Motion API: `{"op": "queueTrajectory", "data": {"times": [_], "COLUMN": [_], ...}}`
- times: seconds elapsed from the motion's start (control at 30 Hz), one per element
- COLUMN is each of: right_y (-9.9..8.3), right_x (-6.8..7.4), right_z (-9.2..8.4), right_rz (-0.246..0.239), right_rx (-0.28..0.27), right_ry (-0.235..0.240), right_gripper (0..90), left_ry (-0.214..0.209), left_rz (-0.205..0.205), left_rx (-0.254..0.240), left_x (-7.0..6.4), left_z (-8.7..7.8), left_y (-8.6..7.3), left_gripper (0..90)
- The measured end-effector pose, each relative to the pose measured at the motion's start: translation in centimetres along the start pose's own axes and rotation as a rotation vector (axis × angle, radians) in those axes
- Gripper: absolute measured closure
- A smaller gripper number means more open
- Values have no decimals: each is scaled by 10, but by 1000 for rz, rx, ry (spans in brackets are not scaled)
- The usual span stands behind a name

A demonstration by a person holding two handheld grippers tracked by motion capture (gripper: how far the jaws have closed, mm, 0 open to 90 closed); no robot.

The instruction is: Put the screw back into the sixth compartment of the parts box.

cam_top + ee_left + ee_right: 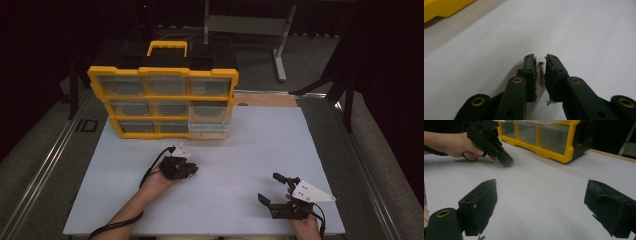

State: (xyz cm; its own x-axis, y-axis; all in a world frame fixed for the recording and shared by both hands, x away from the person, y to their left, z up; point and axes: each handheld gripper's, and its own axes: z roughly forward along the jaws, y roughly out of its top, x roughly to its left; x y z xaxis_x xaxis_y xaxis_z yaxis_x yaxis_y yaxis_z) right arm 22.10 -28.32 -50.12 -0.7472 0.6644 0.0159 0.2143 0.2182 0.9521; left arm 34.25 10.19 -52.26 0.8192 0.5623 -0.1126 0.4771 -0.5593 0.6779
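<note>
A small silver threaded screw (541, 74) is seen lying lengthwise between the slightly spread jaws of the left tool (540, 58), unpinched, on the white tabletop (586, 32) towards its far edge.

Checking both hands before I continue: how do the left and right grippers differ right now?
The left gripper has its jaws nearly closed around a small screw lying on the white table; the right gripper is wide open with nothing between its jaws. The left sits nearer the yellow organizer, the right farther back. Both are black and hand-held.
</note>
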Motion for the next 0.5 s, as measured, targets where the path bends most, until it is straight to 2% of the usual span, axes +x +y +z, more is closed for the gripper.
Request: {"op": "queueTrajectory", "data": {"times": [0.13, 0.27, 0.37, 0.5], "right_y": [0, 0, 0, 0], "right_x": [1, 1, 0, 0], "right_z": [1, 1, 1, 1], "right_rz": [-3, -5, -1, -1], "right_rx": [7, 7, 5, 7], "right_ry": [4, 5, 5, 6], "right_gripper": [113, 113, 113, 113], "left_ry": [13, 13, 33, 24], "left_rz": [8, 11, 24, 1], "left_rx": [1, 5, 10, -10], "left_x": [-1, -1, -1, 3], "left_z": [1, 1, -2, -11], "left_y": [0, 1, 2, 1], "left_gripper": [873, 885, 886, 887]}}
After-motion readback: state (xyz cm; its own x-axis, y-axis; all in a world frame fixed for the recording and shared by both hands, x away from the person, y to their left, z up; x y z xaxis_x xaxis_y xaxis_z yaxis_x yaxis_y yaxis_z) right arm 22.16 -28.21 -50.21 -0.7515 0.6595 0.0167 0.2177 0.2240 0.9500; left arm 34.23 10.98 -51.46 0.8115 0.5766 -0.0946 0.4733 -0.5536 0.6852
